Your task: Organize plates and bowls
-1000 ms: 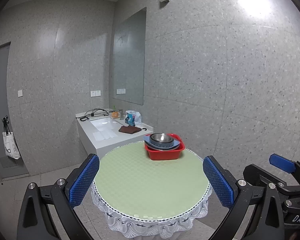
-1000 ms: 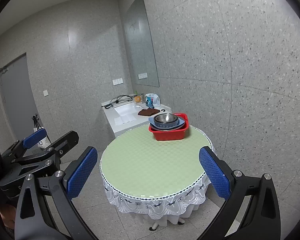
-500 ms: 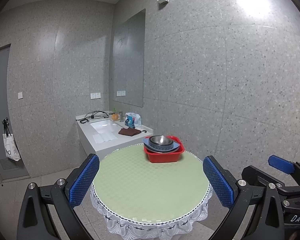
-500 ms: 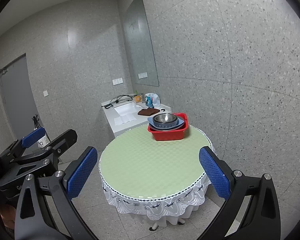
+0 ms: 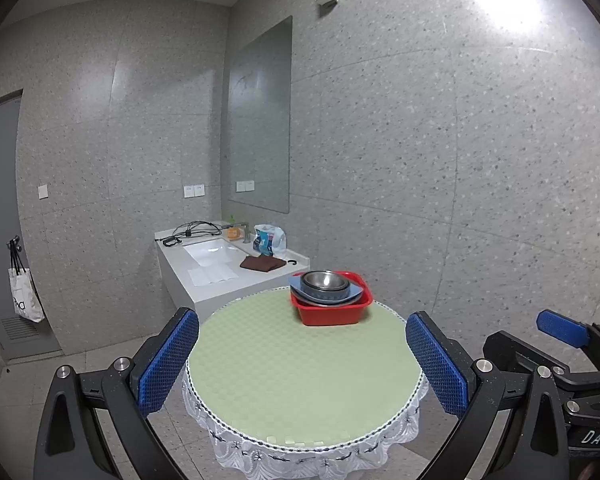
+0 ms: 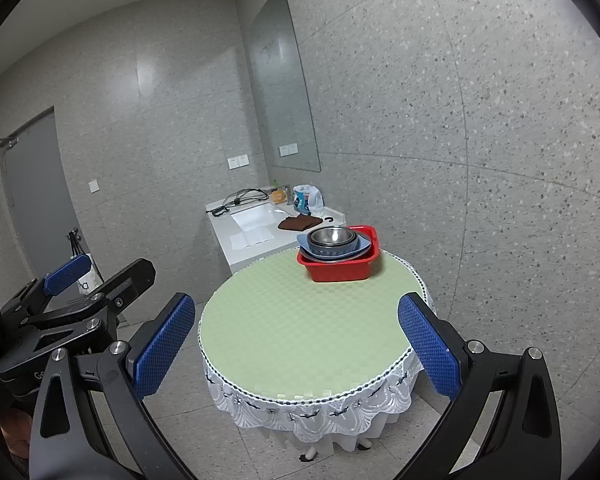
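All the dishes sit nested in one red basin [image 5: 332,312] at the far edge of the round tabletop [image 5: 300,376], which fits either a finished gathering or a stack waiting to be laid out. I count one steel bowl [image 5: 325,281] on top, a blue plate [image 5: 354,294] beneath; further pieces are unclear. The left gripper [image 5: 302,364] and right gripper [image 6: 296,350] hover spread wide, holding nothing, well short of the basin.

Background items, placed relative to white counter [image 5: 220,280]

Counter carries sink basin [image 5: 210,250], black cable [image 5: 192,230], brown cloth [image 5: 262,263], plastic bag [image 5: 270,238]. Mirror [image 5: 260,120] on the wall above it. Tote bag [image 5: 24,296] hangs well left, by grey door [image 6: 36,200].
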